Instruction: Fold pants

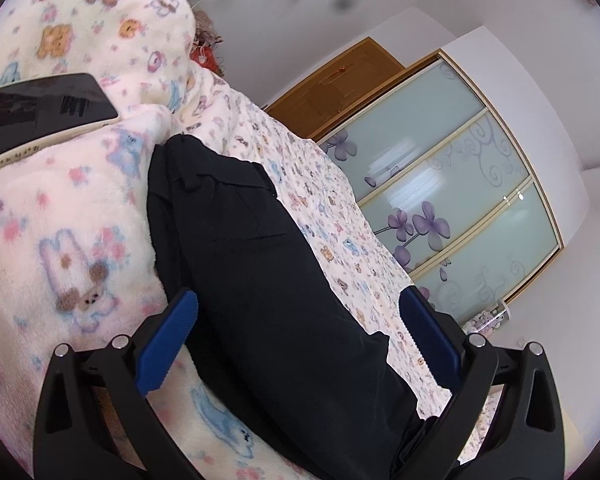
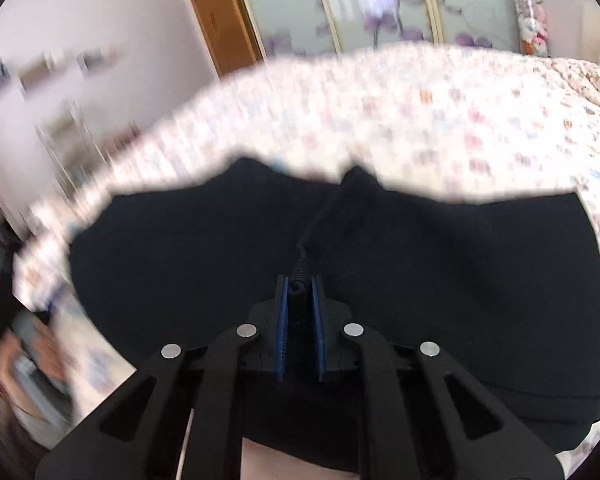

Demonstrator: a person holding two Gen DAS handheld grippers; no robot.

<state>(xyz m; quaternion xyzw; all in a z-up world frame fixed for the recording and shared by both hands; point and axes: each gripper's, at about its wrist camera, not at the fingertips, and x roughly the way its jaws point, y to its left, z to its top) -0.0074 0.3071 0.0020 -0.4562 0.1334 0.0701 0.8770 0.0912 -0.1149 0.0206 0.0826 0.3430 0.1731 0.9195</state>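
Behind the bed (image 1: 340, 216) I see a wardrobe (image 1: 452, 184) with frosted sliding doors printed with purple flowers, and a brown wooden door (image 1: 340, 84) beside it. On the bed's patterned sheet lie the pants (image 1: 260, 280), black and stretched lengthwise away from my left camera. A fluffy blanket (image 1: 68, 220) with cartoon animals is heaped along the left side of them, touching their edge, and a phone (image 1: 40, 108) rests on top of that blanket.

My left claw (image 1: 300, 312) is released, its blue fingers (image 1: 172, 336) spread wide to either side of the pants, one over the blanket and one over the sheet; I cannot tell whether either touches the cloth.

My right claw (image 2: 300, 284) is clenched on the pants (image 2: 420, 280), with a bunched ridge of black fabric pinched between its blue fingers (image 2: 282, 320). From that pinch a crease runs away across the cloth, which spreads out wide on both sides of it. This view is smeared by motion blur, so the shelves by the left wall are indistinct.
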